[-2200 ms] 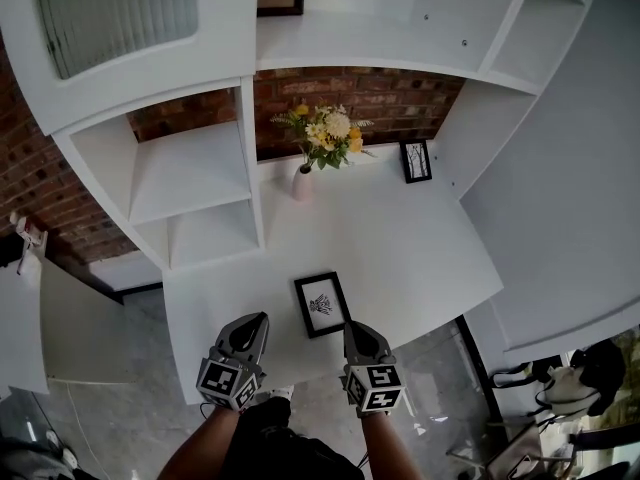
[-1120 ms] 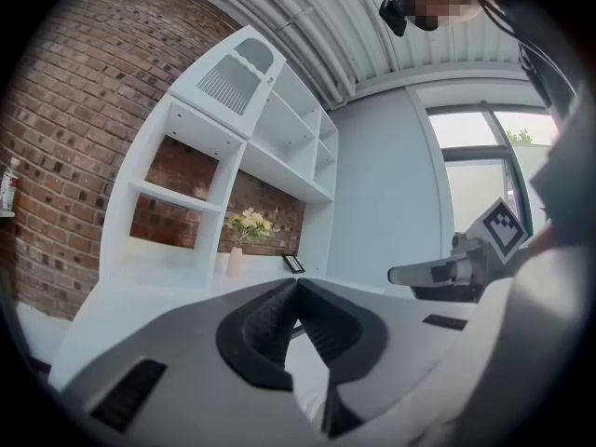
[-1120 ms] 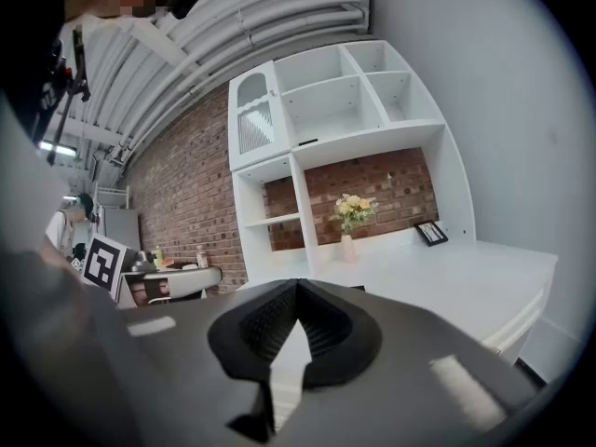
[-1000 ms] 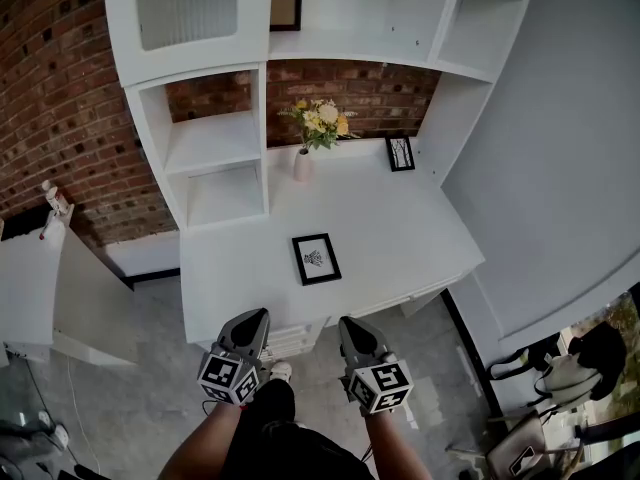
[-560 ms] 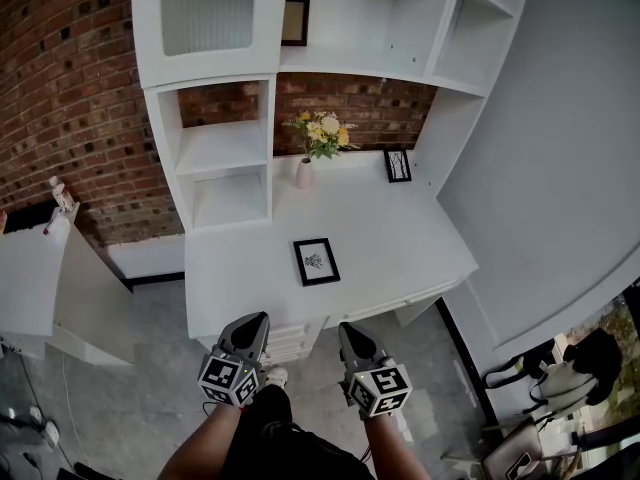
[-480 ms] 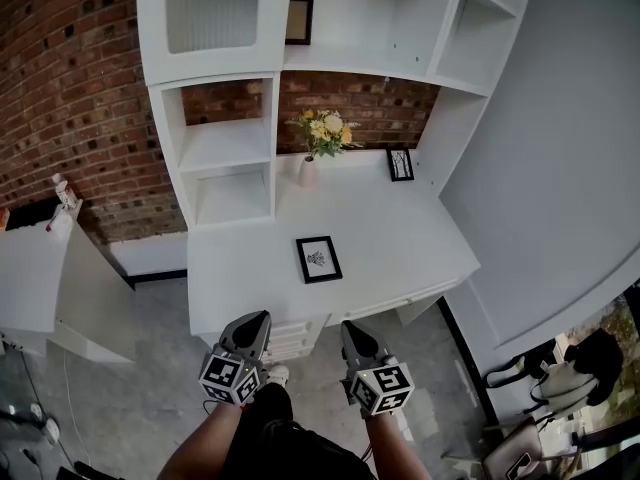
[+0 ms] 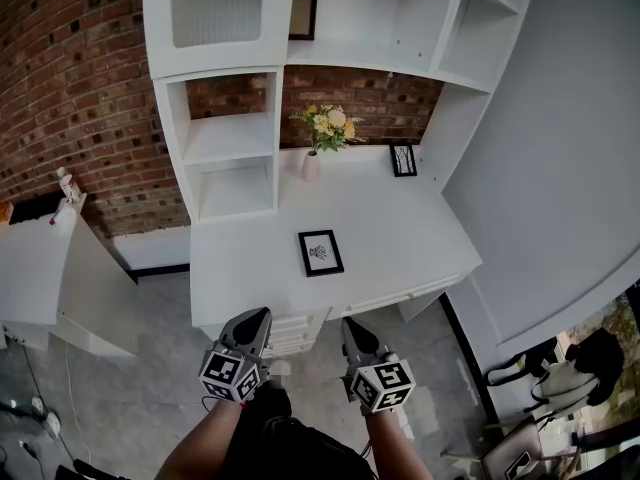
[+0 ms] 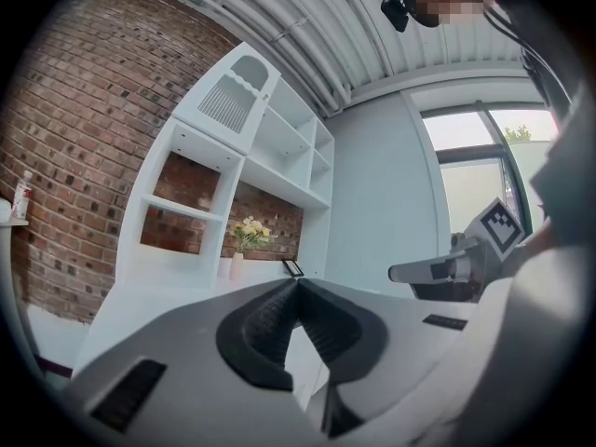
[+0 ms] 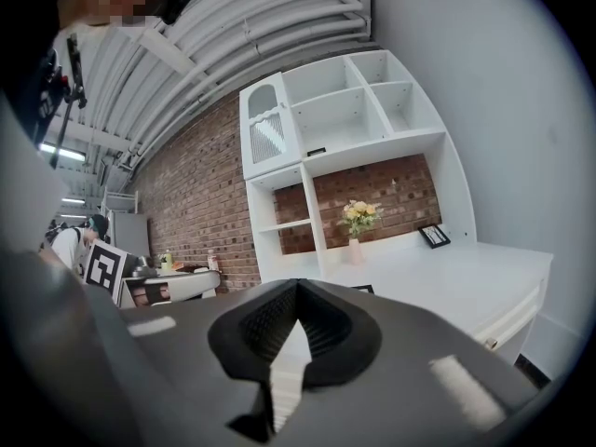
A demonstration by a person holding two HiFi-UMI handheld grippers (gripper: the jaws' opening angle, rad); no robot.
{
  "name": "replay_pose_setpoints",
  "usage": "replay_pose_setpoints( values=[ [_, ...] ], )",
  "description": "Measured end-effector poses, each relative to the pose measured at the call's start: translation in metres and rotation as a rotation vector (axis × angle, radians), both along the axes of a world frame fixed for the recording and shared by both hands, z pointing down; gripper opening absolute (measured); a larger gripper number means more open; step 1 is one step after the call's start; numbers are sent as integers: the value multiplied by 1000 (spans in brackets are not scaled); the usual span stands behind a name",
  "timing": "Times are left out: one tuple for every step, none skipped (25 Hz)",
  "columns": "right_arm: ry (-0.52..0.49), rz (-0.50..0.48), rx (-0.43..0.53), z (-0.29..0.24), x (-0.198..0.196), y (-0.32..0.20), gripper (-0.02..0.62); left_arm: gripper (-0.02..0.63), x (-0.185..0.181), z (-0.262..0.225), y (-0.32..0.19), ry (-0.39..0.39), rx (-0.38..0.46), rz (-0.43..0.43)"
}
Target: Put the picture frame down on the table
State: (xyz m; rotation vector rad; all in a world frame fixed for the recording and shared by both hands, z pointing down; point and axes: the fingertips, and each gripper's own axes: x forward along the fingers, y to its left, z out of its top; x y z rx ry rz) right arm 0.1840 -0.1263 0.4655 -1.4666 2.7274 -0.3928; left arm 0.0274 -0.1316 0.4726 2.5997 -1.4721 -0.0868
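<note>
Surface: white table [image 7: 420, 238] with a white shelf unit [image 7: 225, 148] built over its rear, set against a red brick wall [image 7: 70, 78]. Grey floor [image 7: 160, 388] in the lower left of the head view; white drawers [image 7: 300, 326] under the table's near edge. A low white cabinet [image 7: 60, 268] stands at the left edge of the frame.

On the table, upper centre: pale pink vase [image 7: 312, 166] with yellow and white flowers [image 7: 328, 124], close to the brick. To its right, a small black frame [image 7: 403, 159] at the rear, probably propped upright; too small to be sure. A dark frame [image 7: 304, 15] stands on the shelf at the top of the frame.

Task item: black picture frame with white mat [image 7: 320, 253] lies flat on the table, centre of the head view, nothing touching it. Print inside not legible.

Tools: left gripper [image 7: 258, 314] and right gripper [image 7: 350, 324] are held low in the frame, side by side, over the floor in front of the drawers. The frame lies above and between them in the picture, well apart from both. In each gripper view the ribbed jaw pads meet at their tips with nothing between them: both closed and empty.
</note>
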Motion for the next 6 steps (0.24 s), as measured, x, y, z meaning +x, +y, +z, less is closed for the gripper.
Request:
replay_pose_setpoints(
  values=[
    [6,3,6,0,2,-1,3,-9,1,0,-1,0,2,0],
    [13,6,13,1,3,-2,3,-9,2,-1,-2,0,5,1],
    [20,8,20,1,5,-3,3,-9,3,-1,-3,0,8,2],
    [24,9,25,0,6,-4,3,-9,5,-2,-4,0,10,3],
    [27,9,31,0,7,-5,3,-9,7,-2,-5,-1,11,4],
    [29,9,35,-1,8,-6,3,-9,8,-2,-6,-1,13,5]
  ],
)
